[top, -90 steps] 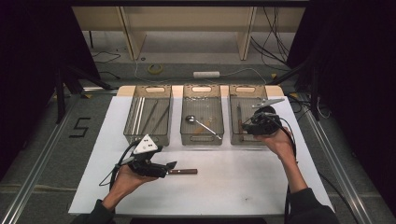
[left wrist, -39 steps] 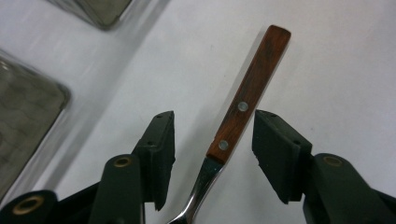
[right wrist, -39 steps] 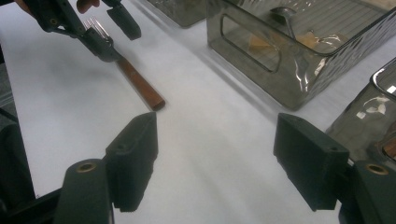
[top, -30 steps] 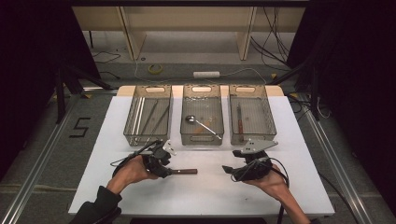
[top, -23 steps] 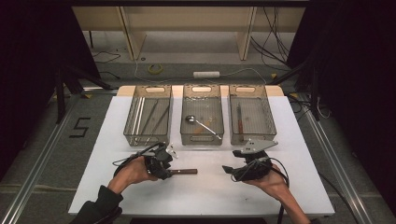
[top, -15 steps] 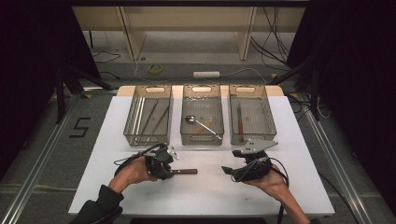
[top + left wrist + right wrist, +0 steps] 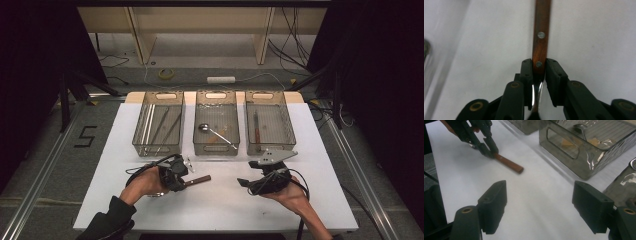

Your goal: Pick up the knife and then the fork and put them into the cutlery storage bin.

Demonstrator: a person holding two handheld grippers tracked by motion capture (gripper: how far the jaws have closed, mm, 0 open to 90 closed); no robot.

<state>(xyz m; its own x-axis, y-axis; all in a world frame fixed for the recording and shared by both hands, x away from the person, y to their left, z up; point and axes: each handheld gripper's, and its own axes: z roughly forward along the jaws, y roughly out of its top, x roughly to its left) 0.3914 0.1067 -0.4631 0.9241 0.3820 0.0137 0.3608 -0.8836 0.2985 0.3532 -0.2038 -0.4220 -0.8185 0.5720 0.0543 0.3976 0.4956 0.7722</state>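
Overhead, left claw (image 7: 184, 175) low on table (image 7: 225, 210), wooden handle (image 7: 200, 179) jutting past its tips. Left gripper view: jaws pinch handle's riveted end, metal blade behind. Right gripper view: right claw (image 7: 539, 207) wide, empty; handle ahead.

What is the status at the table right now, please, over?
Left gripper shut on wooden-handled utensil, lying on the white table. Right gripper open, empty, low over the table. Nothing between utensil and the three bins.

The hand-held gripper (image 7: 539, 72) clamps a wooden-handled utensil (image 7: 541, 37), perhaps a knife, on the white table (image 7: 486, 50).
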